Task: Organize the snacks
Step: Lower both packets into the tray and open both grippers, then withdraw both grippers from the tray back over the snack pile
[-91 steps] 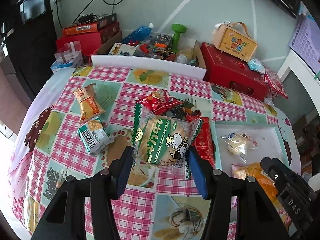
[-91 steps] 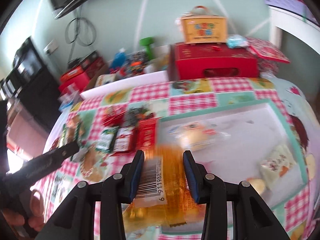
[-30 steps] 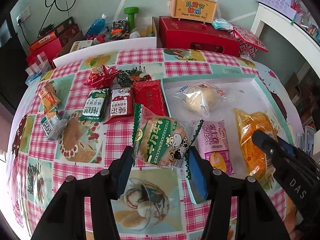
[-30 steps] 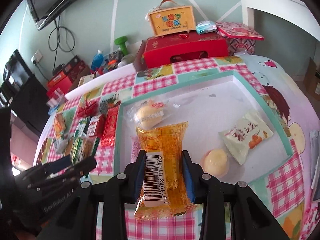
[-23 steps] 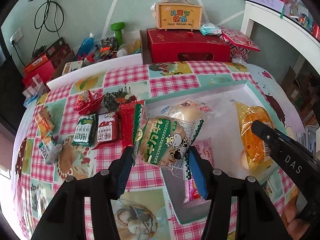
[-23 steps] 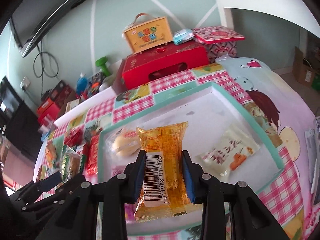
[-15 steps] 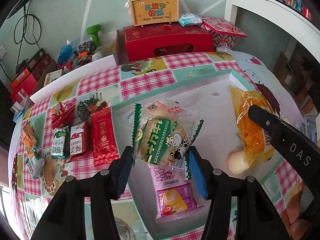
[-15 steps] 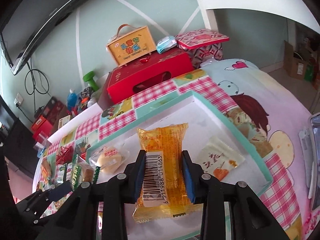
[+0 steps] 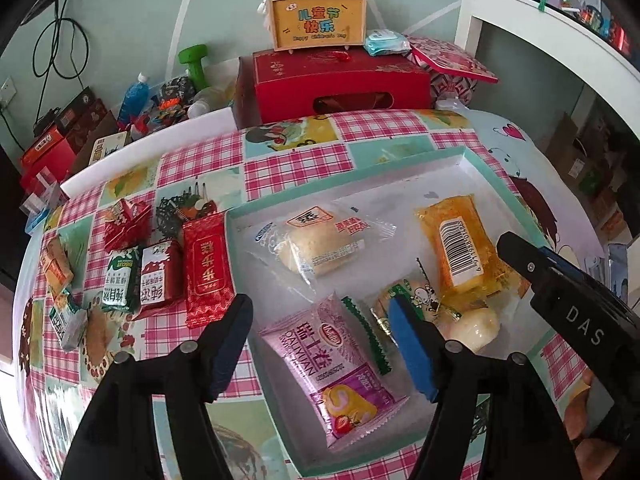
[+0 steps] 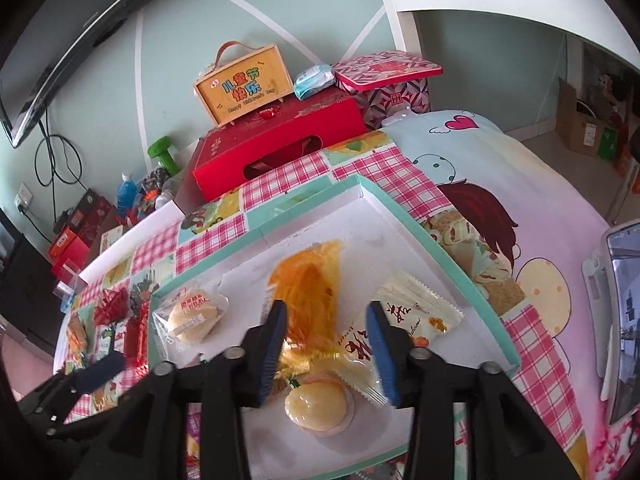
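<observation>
We see the orange pack [image 9: 456,246] lying in the tray [image 9: 476,164], barcode up, apart from our right gripper [image 10: 326,338], whose jaws have just been opening and now stand well apart with nothing pressed between them. The green pack [image 9: 404,300] also rests in the tray, partly hidden behind one finger of our left gripper [image 9: 328,344]; those jaws have likewise just been opening and grip nothing. A pink pack [image 9: 340,364], a clear-wrapped bun [image 9: 320,242], a white pack [image 10: 416,318] and a round cake [image 10: 316,402] share the tray. Loose snacks [image 9: 160,264] lie on the checked cloth [image 9: 288,160] beside it; a red box [image 9: 336,80] stands beyond.
</observation>
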Action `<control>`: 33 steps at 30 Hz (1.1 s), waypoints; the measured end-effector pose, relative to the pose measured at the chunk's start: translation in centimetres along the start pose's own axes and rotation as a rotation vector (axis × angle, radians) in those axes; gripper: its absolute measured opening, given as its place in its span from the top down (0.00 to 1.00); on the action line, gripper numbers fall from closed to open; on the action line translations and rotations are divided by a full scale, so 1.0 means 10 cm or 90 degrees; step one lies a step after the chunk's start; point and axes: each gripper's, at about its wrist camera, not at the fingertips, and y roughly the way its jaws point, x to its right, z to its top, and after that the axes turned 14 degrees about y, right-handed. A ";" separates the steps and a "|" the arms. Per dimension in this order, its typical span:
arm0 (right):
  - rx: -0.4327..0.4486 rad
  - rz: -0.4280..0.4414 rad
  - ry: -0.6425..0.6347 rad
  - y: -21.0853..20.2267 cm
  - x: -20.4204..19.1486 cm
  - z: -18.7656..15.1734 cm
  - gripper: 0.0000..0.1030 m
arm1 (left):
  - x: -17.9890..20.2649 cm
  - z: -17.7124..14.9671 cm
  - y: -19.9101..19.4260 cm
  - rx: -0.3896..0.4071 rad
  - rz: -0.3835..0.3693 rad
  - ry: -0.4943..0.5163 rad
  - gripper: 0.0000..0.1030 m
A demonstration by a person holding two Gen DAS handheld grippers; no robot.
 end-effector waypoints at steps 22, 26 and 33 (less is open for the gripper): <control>-0.016 0.030 -0.096 -0.10 -0.61 -0.30 0.00 | -1.40 -0.95 0.22 -0.150 0.097 -0.356 0.08; -0.036 0.047 -0.119 -0.06 -0.82 -0.44 0.00 | -1.52 -1.02 0.15 -0.152 0.119 -0.356 0.08; -0.075 0.070 -0.149 0.05 -1.16 -0.71 0.00 | -1.75 -1.12 0.07 -0.153 0.158 -0.353 0.08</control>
